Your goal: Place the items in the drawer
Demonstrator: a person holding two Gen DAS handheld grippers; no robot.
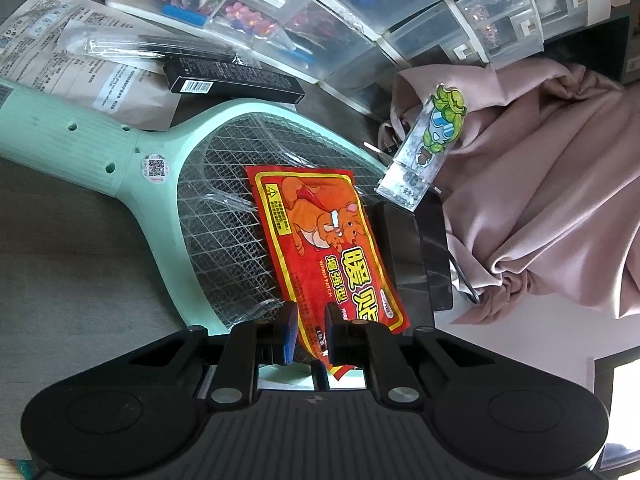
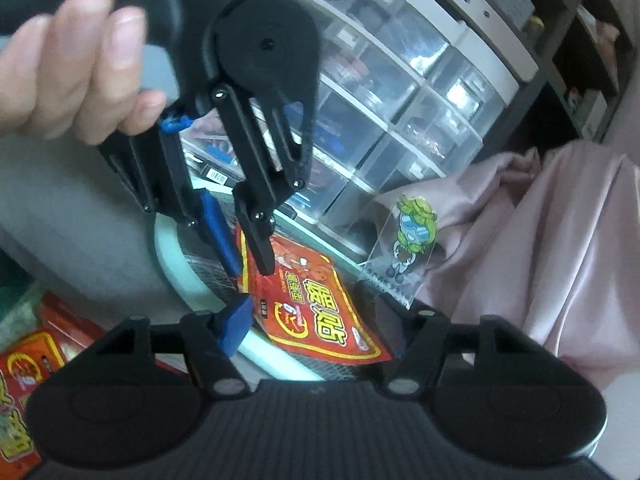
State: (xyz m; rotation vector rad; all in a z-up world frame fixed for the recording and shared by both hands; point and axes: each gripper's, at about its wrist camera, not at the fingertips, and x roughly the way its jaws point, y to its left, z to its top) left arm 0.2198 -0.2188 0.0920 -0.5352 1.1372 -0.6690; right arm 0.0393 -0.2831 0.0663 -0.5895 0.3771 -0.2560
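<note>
step: pickup, drawer not yet reached | left gripper [image 1: 310, 330] jaws clamped on warm patch packet [image 1: 328, 248] lying over the swatter mesh [image 1: 224, 204] | right gripper [image 2: 320, 330] jaws apart, empty | next: lift packet toward drawer unit [image 2: 400, 120]

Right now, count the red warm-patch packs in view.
2. One warm patch packet is in the jaws of the left gripper, over the swatter. A second red pack sits lower left in the right wrist view, cut off; more may be hidden.
</note>
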